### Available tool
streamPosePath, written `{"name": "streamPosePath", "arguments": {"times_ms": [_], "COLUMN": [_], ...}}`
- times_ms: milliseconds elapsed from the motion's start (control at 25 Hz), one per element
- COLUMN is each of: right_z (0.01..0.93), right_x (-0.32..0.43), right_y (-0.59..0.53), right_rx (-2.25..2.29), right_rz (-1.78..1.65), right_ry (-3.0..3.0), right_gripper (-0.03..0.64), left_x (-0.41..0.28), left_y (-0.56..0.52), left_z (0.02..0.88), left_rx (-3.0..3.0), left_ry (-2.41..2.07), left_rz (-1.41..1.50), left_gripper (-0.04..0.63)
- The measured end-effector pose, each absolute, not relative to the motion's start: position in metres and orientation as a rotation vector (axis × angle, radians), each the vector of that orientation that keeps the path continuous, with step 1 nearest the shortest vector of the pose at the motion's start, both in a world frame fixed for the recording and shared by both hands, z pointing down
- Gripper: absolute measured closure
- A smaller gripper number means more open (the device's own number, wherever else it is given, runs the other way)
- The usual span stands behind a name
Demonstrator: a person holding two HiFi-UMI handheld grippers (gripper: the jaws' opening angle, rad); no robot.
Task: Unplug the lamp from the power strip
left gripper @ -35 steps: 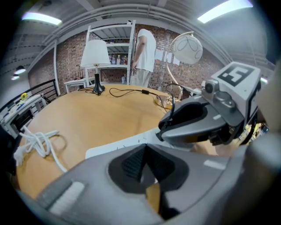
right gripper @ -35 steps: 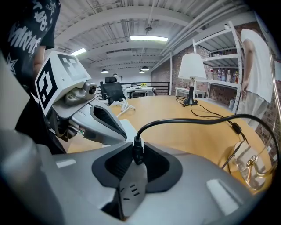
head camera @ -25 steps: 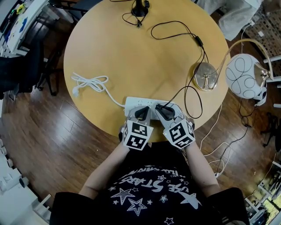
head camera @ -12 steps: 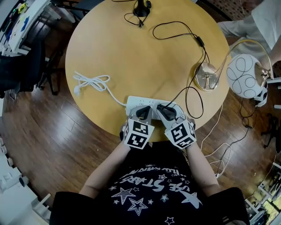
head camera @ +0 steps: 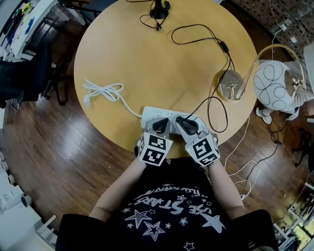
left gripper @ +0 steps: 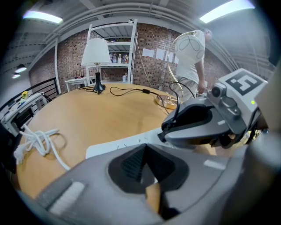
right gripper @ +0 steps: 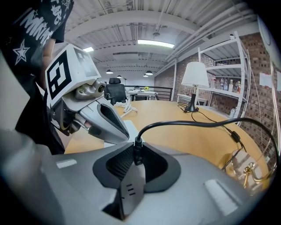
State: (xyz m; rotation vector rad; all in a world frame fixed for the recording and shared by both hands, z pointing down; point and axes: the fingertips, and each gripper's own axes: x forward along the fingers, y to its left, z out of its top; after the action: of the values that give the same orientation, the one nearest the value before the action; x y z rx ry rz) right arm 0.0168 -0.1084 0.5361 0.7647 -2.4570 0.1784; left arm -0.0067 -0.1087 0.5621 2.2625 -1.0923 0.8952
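A white power strip point(head camera: 149, 115) lies near the front edge of the round wooden table point(head camera: 147, 54). My right gripper point(head camera: 186, 123) is over the strip's right end, shut on the lamp plug point(right gripper: 134, 163). The plug's black cord point(right gripper: 184, 124) rises out from between the pads. Whether the prongs still sit in the socket is hidden. The cord point(head camera: 212, 105) loops to the brass lamp base point(head camera: 229, 84), whose white globe shade point(head camera: 273, 84) hangs past the table's right edge. My left gripper point(head camera: 160, 124) is shut, with its tips down on the strip point(left gripper: 112, 145) beside the right one.
The strip's own white cable point(head camera: 101, 91) lies coiled at the table's left. A small black lamp point(head camera: 157, 10) with a thin cord stands at the far edge. More cables hang over the wooden floor point(head camera: 255, 162) at the right. The person's dark shirt point(head camera: 171, 206) fills the foreground.
Both grippers stay where they were on the strip. A person in white at the upper right has moved out of the head view.
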Motion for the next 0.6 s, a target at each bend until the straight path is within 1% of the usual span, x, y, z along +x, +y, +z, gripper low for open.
{"name": "streamPosePath", "arguments": {"times_ms": [480, 600], "right_z": [0.5346, 0.5302], "right_x": [0.0165, 0.0197], "right_y": [-0.1077, -0.1101], "right_rx": [0.768, 0.803], "right_rz": [0.168, 0.208], "right_ry": [-2.495, -2.536], "right_gripper": [0.555, 0.555], "left_x": [-0.0072, -0.0077], "left_y": [-0.1093, -0.11], "left_z": [0.5621, 0.5619], "left_rx": [2.256, 2.255], "left_ry": [-1.095, -1.098], "left_rz": [0.886, 0.883], "left_gripper": [0.591, 0.591]}}
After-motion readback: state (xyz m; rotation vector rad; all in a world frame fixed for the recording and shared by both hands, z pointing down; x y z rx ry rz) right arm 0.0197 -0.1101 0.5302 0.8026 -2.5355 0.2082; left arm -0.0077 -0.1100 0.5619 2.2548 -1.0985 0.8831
